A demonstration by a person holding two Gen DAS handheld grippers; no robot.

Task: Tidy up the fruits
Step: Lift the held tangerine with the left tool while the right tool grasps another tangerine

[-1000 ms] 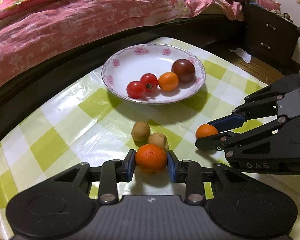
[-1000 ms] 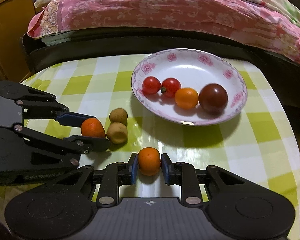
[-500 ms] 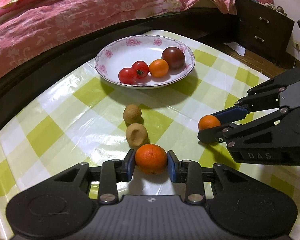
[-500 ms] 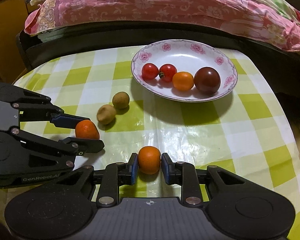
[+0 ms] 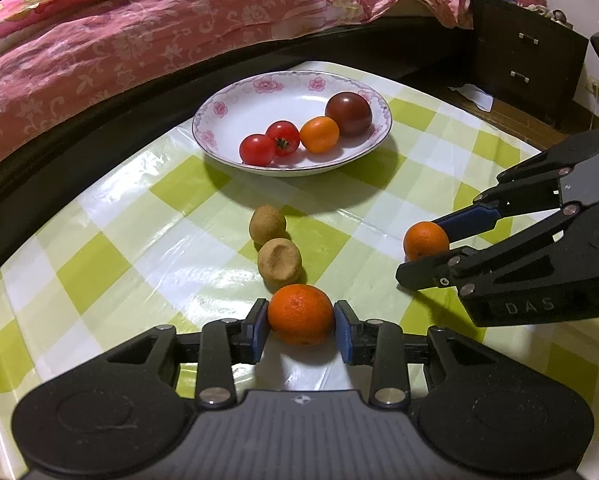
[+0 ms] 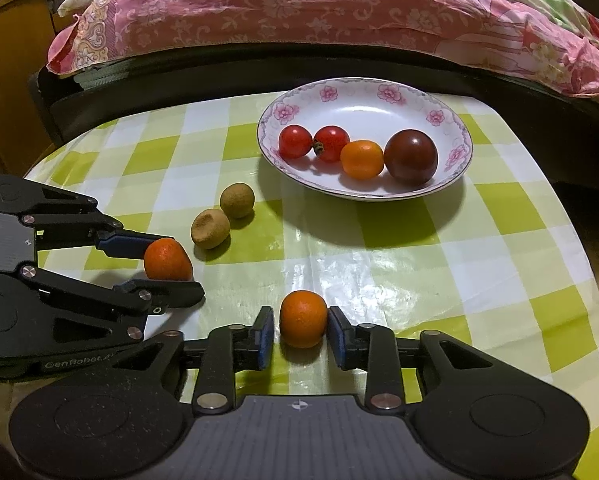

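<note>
My left gripper [image 5: 300,320] has its blue pads against a large orange tangerine [image 5: 300,314] that rests on the checked tablecloth; its jaws are just opening. My right gripper [image 6: 301,334] is opening too. A smaller tangerine [image 6: 303,324] sits on the cloth between its pads, with a thin gap on each side. Each gripper shows in the other's view: the right gripper [image 5: 419,250] and the left gripper [image 6: 179,268]. Two brown round fruits [image 5: 273,244] lie just beyond the left tangerine. The flowered white plate [image 6: 363,80] holds two red tomatoes, an orange one and a dark one.
A bed with a pink quilt [image 5: 139,40] and dark frame runs along the table's far edge. A dark drawer unit [image 5: 527,56] stands at the right. The green-and-white tablecloth [image 6: 459,280] shows bare squares to the right of the right gripper.
The right gripper's pads have parted from its tangerine, leaving small gaps. The plate and brown fruits now sit slightly farther off in both views. The left pads stay on their tangerine.
</note>
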